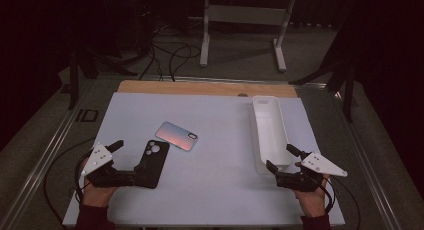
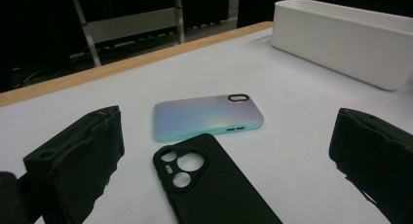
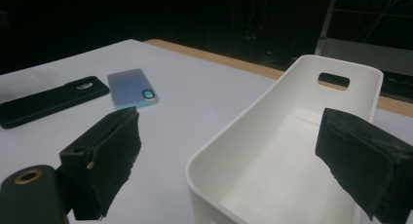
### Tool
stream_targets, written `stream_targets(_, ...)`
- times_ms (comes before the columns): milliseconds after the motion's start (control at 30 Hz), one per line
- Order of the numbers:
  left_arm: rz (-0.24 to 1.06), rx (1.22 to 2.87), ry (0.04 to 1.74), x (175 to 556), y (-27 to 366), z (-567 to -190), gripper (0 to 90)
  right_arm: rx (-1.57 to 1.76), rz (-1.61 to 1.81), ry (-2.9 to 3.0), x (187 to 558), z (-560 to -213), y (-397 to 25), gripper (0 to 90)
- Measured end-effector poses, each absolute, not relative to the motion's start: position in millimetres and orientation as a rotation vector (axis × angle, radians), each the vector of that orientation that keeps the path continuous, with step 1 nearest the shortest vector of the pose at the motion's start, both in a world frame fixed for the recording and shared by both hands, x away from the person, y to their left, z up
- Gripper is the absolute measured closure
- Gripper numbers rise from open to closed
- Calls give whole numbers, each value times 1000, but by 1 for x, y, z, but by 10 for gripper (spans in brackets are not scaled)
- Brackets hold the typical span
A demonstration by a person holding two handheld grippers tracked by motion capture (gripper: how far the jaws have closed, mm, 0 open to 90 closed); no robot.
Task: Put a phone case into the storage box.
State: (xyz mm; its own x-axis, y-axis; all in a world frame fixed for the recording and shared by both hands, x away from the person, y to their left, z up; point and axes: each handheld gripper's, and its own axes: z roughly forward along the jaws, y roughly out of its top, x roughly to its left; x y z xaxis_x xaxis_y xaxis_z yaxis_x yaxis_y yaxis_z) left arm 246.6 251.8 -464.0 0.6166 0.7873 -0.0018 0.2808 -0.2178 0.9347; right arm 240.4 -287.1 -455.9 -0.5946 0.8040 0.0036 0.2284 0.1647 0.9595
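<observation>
Jaws first, down at the near edge of the tabletop (image 1: 215,190). Left hand-held gripper (image 1: 131,159): wide apart, holding nothing, with the black phone case (image 1: 156,160) lying flat between the two black pads. Hard to tell from above whether the lower pad is touching the case yet. Right hand-held gripper (image 1: 282,158): also wide apart and empty, waiting at the near end of the white tray (image 1: 256,125), one pad on each side of its rim.

Most likely the job right now: pick up the black case with the left side. To do it well:

- Go low. Very thin case, so bring the pads right down to the tabletop before squeezing.
- Grab across the long sides, near the end without the camera holes.
- Squeeze slowly. Soft, bendy case, likely to buckle or pop out if pinched hard.
- Lift straight up, not sideways.

A bit farther out, just past the black case: the shiny pink-and-blue phone case (image 1: 176,135), very close to it in the left gripper view but not touching. Take care not to bump or drag it.

Farther right, running away to the wooden edge: the rest of the white tray, with nothing inside. Probably the place to drop the case, so leave room at the near end.
</observation>
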Motion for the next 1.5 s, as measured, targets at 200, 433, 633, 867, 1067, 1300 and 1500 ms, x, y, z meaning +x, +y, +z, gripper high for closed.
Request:
stream_targets(200,590,1788,862,247,250,-464,0,973,1438,1932,240,-457,-285,87)
stream_targets(433,569,1804,852,254,243,-463,0,982,1435,1940,241,-459,-285,88)
stream_targets(633,564,1812,850,256,240,-461,0,979,1442,1936,240,-458,-285,88)
stream_targets(867,567,1786,852,255,244,-457,1,984,1439,1930,239,-456,-286,88)
stream_targets(1067,552,1790,848,255,242,-455,10,983,1440,1926,239,-456,-286,88)
stream_targets(1300,554,1823,836,261,231,-450,130,984,1438,1925,239,-456,-287,88)
stream_targets(1500,532,1882,826,273,215,-454,374,984,1436,1927,239,-456,-286,88)
